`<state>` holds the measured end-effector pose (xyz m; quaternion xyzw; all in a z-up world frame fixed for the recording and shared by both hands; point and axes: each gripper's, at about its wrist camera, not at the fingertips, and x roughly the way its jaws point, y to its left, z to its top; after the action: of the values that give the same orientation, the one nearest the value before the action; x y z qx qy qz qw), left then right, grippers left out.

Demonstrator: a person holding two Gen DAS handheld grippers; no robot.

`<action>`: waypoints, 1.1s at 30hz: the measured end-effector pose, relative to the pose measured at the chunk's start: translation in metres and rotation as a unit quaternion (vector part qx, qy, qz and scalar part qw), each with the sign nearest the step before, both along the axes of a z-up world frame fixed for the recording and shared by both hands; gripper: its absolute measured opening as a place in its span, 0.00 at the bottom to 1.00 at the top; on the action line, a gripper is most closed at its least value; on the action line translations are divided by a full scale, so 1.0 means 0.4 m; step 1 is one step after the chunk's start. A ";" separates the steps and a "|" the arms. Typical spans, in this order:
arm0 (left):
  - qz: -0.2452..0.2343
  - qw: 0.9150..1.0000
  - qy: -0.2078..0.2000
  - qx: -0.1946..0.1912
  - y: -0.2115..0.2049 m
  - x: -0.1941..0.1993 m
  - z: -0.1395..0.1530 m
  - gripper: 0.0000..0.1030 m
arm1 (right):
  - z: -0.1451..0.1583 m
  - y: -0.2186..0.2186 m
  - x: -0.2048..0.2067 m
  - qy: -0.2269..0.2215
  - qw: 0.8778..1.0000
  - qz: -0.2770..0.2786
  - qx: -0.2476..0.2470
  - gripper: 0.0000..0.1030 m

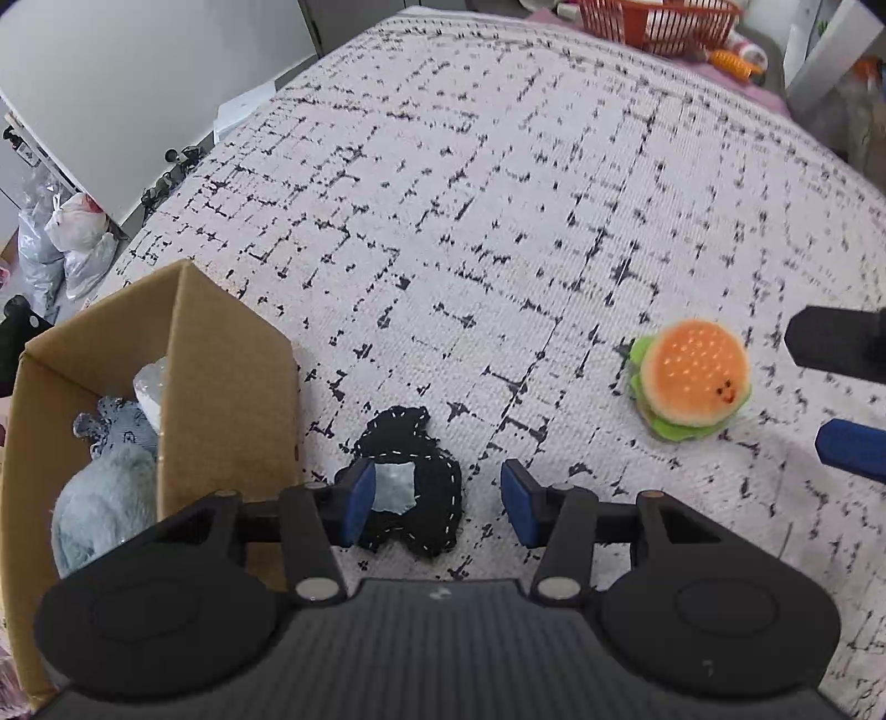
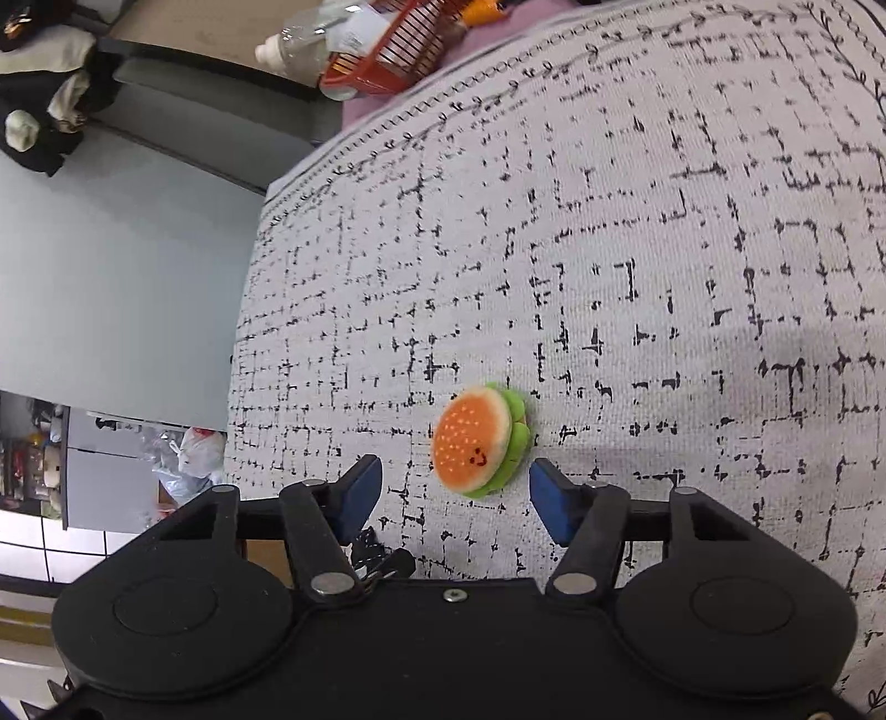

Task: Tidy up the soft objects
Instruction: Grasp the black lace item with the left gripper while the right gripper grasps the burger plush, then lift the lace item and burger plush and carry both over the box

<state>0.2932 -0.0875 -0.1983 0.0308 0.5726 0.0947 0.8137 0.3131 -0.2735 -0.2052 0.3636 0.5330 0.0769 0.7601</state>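
Note:
A black soft toy (image 1: 412,443) with white stitching and a grey patch lies on the white, black-flecked cover (image 1: 498,221). My left gripper (image 1: 437,498) hangs over it with the jaws apart. The left pad is against the toy's side and the right pad is off it. A plush burger (image 1: 689,382) (image 2: 479,440) lies further right. My right gripper (image 2: 455,493) is open, and the burger sits just past its fingertips and between their lines. In the left wrist view, the right gripper's (image 1: 805,390) tips show beside the burger.
An open cardboard box (image 1: 221,360) stands left of the black toy. It holds a grey-blue plush (image 1: 105,504) and patterned fabric (image 1: 122,432). An orange basket (image 1: 659,22) (image 2: 387,55) sits at the cover's far edge. Plastic bags (image 1: 77,232) lie on the floor at left.

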 end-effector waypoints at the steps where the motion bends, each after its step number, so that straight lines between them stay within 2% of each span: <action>1: 0.001 1.000 0.000 0.007 -0.001 0.001 -0.003 0.48 | -0.004 0.003 0.002 0.002 1.000 0.001 0.000 0.57; 8: 0.004 1.000 0.003 0.020 0.009 0.008 -0.028 0.48 | -0.029 0.020 0.023 0.015 1.000 0.002 -0.004 0.58; 9: 0.007 1.000 0.001 0.017 0.012 0.008 -0.029 0.41 | -0.034 0.024 0.026 0.016 1.000 0.004 -0.004 0.57; 10: 0.014 1.000 -0.001 0.018 0.017 0.009 -0.029 0.30 | -0.038 0.027 0.030 0.016 1.000 0.005 -0.004 0.58; 15: 0.025 1.000 -0.017 0.003 0.038 0.010 -0.015 0.22 | -0.060 0.029 0.044 0.024 1.000 -0.002 -0.004 0.57; 20: 0.033 0.998 -0.038 -0.032 0.050 0.011 0.017 0.17 | -0.078 0.036 0.050 0.028 1.000 -0.003 -0.011 0.57; 22: 0.034 0.998 -0.043 -0.044 0.049 0.011 0.028 0.16 | -0.085 0.047 0.055 0.022 1.000 0.006 -0.019 0.51; 24: 0.034 0.997 -0.049 -0.052 0.048 0.010 0.036 0.13 | -0.097 0.053 0.058 0.023 0.999 0.009 -0.027 0.33; 27: 0.036 0.995 -0.059 -0.065 0.050 0.004 0.055 0.09 | -0.104 0.050 0.058 0.024 0.999 0.006 -0.031 0.23; 30: 0.036 0.994 -0.073 -0.075 0.056 -0.005 0.080 0.08 | -0.079 0.050 0.047 0.004 0.999 0.008 -0.044 0.16; 33: 0.037 0.992 -0.091 -0.081 0.063 -0.020 0.107 0.08 | -0.049 0.046 0.032 -0.018 0.999 0.011 -0.047 0.16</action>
<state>0.2852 -0.0623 -0.1554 -0.0649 0.5030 0.0807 0.8581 0.3260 -0.2551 -0.2247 0.3199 0.5265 0.0663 0.7849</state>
